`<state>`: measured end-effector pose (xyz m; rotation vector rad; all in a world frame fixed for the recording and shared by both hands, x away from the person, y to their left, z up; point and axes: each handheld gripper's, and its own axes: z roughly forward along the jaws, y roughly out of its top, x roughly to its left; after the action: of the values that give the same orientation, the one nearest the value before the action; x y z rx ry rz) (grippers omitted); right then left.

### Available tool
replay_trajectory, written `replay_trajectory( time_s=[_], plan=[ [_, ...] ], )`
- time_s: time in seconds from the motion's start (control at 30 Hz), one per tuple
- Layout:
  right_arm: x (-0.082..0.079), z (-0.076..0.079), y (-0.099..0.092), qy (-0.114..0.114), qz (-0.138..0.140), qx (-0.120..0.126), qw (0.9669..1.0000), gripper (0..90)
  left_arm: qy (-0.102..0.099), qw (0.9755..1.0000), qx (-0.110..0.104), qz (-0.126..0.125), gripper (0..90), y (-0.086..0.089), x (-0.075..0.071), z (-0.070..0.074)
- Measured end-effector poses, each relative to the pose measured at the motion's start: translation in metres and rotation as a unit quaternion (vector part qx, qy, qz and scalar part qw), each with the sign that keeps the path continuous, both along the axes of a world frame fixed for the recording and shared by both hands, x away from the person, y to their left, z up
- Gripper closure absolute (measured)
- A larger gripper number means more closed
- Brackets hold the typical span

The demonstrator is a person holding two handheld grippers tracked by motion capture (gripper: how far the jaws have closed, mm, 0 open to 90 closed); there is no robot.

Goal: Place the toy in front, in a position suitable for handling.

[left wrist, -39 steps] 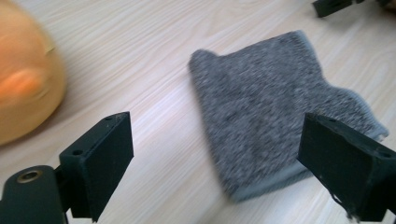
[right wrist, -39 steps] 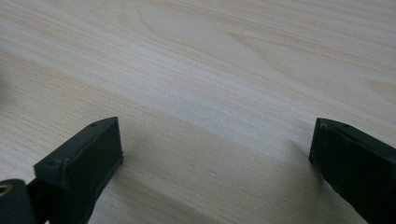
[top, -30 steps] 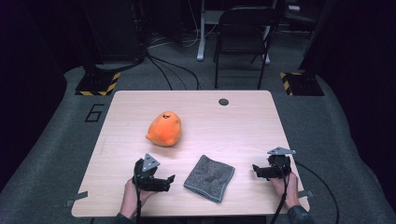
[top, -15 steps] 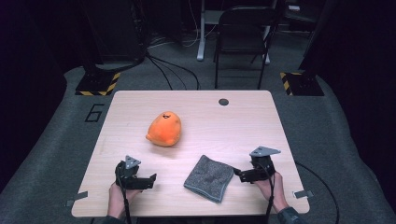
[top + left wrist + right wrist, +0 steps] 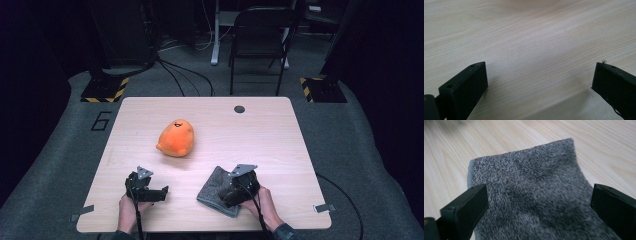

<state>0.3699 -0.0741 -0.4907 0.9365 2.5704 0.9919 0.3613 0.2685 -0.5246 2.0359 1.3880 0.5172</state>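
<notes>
The only writing that can be read is a large "6" (image 5: 101,121) marked on the grey floor, well beyond the left tongs (image 5: 159,193) and off the table's (image 5: 260,135) far left corner. One grey cloth (image 5: 210,191), one orange plush toy (image 5: 176,138), one dark round cap (image 5: 239,109) set in the table top and one black folding chair (image 5: 260,40) can be counted, along with two yellow-and-black striped floor plates (image 5: 106,90), one to each side beyond the table. In the high view the right tongs (image 5: 225,192) sit over the cloth, covering its right part, while a hand (image 5: 261,202) holds them from behind; the left tongs lie low over bare wood, well apart from the cloth, with the plush toy ahead of them and a little to their right. The right gripper view brings the cloth (image 5: 534,202) close: a folded, nubbly grey towel lying flat between the right tongs (image 5: 539,205), whose jaws stand wide apart on either side of it without pinching it. The left gripper view shows pale wood grain (image 5: 529,45) between the left tongs (image 5: 539,82), also spread wide and holding nothing. The high view alone takes in the toy's small dark face, the chair and the floor; the two gripper views alone make the gap between each pair of jaws plain.
</notes>
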Motion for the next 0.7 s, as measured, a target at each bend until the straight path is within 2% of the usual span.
replay_trajectory(
  time_s=[0.03,0.2,0.37,0.43,0.47,0.5,0.57,0.67,0.7],
  plan=[
    [0.000,-0.002,0.003,0.002,0.002,-0.004,1.0000,3.7,0.000,1.0000,0.007,-0.002,0.0,0.000,0.000,-0.001],
    [0.002,-0.008,0.008,0.009,-0.003,-0.013,0.9999,11.0,-0.004,0.9999,0.013,0.001,0.0,0.000,0.000,-0.002],
    [0.002,-0.018,0.011,0.016,-0.010,-0.038,0.9991,21.3,-0.020,0.9998,0.005,0.006,0.0,0.000,-0.003,-0.005],
    [0.001,-0.018,0.011,0.017,-0.008,-0.038,0.9991,23.1,-0.026,0.9996,0.006,0.007,0.0,0.001,-0.003,-0.006],
    [0.000,-0.018,0.011,0.014,-0.009,-0.039,0.9991,28.2,-0.025,0.9996,0.004,0.008,0.0,0.001,-0.004,-0.006],
    [0.000,-0.018,0.011,0.014,-0.009,-0.039,0.9991,28.2,-0.028,0.9996,0.004,0.007,0.0,0.001,-0.004,-0.006],
    [0.000,-0.018,0.010,0.014,-0.008,-0.037,0.9992,33.6,-0.029,0.9996,0.002,0.007,0.0,0.001,-0.005,-0.006],
    [-0.001,-0.017,0.009,0.010,-0.008,-0.033,0.9994,44.8,-0.031,0.9995,0.000,0.009,0.0,0.001,-0.005,-0.007],
    [-0.002,-0.017,0.008,0.004,-0.007,-0.030,0.9995,51.7,-0.032,0.9994,0.000,0.010,0.0,0.001,-0.005,-0.007]
  ],
)
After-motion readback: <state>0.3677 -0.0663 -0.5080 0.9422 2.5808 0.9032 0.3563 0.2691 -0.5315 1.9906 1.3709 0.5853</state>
